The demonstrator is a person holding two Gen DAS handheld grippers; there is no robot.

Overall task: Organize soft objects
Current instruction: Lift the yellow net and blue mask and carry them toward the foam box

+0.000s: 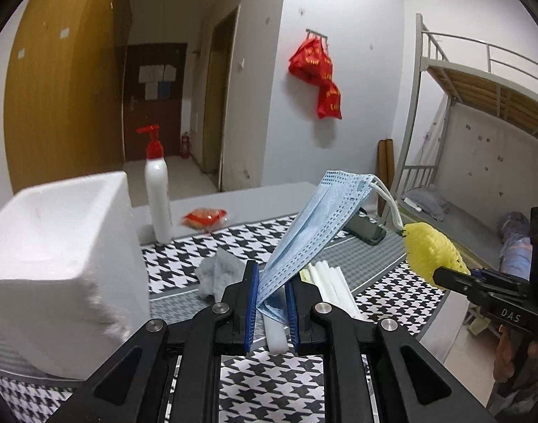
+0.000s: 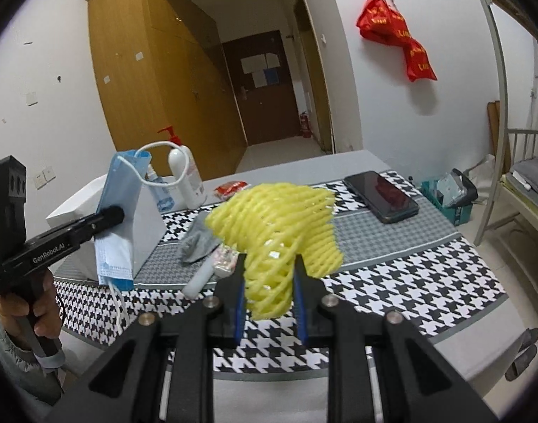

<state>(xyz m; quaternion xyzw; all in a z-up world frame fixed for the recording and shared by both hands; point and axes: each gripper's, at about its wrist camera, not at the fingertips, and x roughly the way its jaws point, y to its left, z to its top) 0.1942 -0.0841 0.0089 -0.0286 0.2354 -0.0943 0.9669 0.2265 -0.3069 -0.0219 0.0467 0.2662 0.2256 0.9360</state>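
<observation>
My left gripper is shut on a blue face mask and holds it up above the table; the mask also shows in the right wrist view. My right gripper is shut on a yellow foam net, lifted above the table; the net also shows in the left wrist view. A white foam box stands at the left, open at the top. A grey cloth and white foam sticks lie on the houndstooth tablecloth.
A white pump bottle with a red top stands behind the box. A red packet lies at the back. A black phone lies at the back right. A bunk bed stands at the right.
</observation>
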